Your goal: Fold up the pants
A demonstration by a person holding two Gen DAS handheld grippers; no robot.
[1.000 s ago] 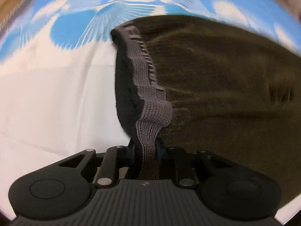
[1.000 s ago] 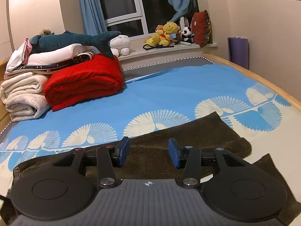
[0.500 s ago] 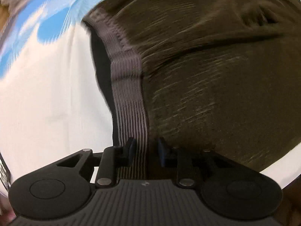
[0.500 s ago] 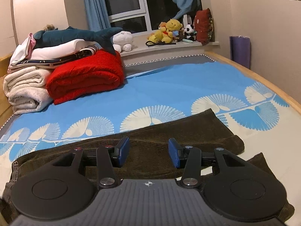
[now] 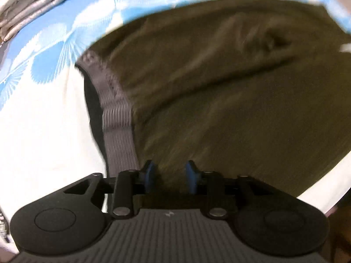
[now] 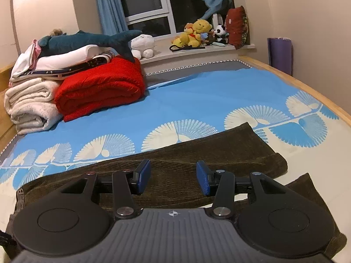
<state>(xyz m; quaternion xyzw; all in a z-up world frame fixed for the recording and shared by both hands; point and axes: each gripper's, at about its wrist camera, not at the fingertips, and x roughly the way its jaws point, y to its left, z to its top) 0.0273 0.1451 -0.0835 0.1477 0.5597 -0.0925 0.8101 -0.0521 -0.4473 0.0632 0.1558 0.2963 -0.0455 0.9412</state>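
Brown corduroy pants [image 6: 197, 160] lie lengthwise left-to-right beneath both empty, parted claws; left gripper [image 5: 169, 176] nearest the waistband [image 5: 116, 118].

My pants [image 6: 197, 160] are dark olive-brown, with a ribbed grey waistband [image 5: 116, 118]. The sheet [image 6: 197, 96] under them is bright blue and cream-white, printed with fan shapes. My 2 grippers are black with blue pads [image 6: 203, 180]. Behind lie a red blanket [image 6: 101, 92], a cream blanket [image 6: 30, 107], a dark teal shark [image 6: 87, 41], a yellow bear [image 6: 197, 32] and blue curtains [image 6: 109, 6].
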